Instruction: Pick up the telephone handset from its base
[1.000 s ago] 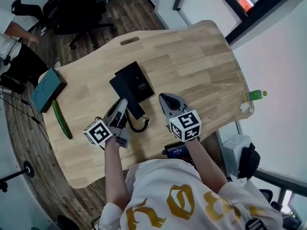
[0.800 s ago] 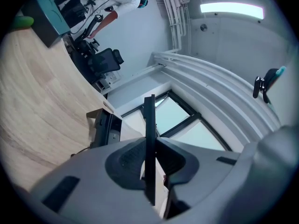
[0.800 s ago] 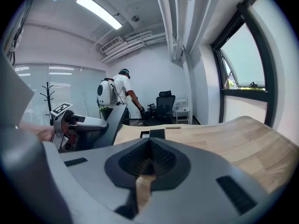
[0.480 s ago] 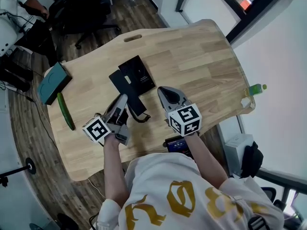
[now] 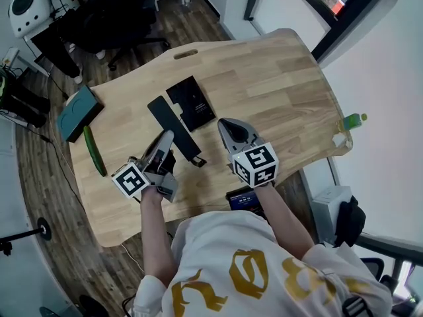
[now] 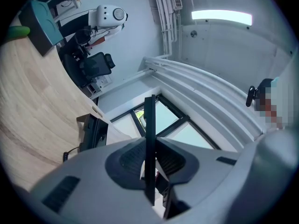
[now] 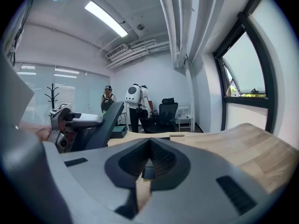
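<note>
Above the desk (image 5: 277, 78), left gripper (image 5: 168, 137) fingers (image 6: 126, 160) clamped on handset (image 5: 169, 121), right gripper (image 5: 227, 126) fingers (image 7: 164, 160) together

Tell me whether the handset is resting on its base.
No, the left gripper holds the handset apart from the base, with bare wood between them.

handset (image 5: 164, 116): off base (image 5: 193, 103), shifted left of it | left gripper (image 5: 168, 138): risen with handset
</note>
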Demonstrator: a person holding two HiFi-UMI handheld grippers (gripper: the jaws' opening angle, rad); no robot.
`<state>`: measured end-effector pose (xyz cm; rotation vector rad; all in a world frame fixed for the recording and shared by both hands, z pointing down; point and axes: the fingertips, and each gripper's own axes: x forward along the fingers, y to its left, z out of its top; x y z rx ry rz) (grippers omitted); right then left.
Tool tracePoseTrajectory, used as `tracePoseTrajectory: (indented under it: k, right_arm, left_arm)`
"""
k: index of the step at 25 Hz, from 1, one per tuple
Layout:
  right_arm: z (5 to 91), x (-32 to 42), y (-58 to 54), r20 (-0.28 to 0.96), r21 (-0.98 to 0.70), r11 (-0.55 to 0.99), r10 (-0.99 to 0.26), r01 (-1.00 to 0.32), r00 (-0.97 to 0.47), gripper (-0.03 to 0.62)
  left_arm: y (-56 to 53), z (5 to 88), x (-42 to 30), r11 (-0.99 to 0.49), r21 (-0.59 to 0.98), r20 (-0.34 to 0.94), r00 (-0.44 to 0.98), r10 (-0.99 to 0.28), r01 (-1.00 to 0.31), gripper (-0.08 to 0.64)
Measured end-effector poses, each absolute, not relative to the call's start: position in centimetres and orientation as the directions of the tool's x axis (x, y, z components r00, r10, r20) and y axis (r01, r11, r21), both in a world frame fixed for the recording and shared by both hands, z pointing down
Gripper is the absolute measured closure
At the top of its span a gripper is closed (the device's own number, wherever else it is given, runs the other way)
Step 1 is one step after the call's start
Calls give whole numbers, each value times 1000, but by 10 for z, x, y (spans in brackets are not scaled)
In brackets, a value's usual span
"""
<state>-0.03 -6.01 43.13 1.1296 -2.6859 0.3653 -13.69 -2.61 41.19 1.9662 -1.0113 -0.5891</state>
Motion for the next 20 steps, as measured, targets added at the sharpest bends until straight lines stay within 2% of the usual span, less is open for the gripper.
tracePoseTrajectory:
  k: [20]
  right_arm:
    - [428, 2, -51, 271, -133, 683, -672, -718, -689, 588]
  left_arm:
    - [-18, 412, -132, -337, 850, -49, 578, -815, -404, 488]
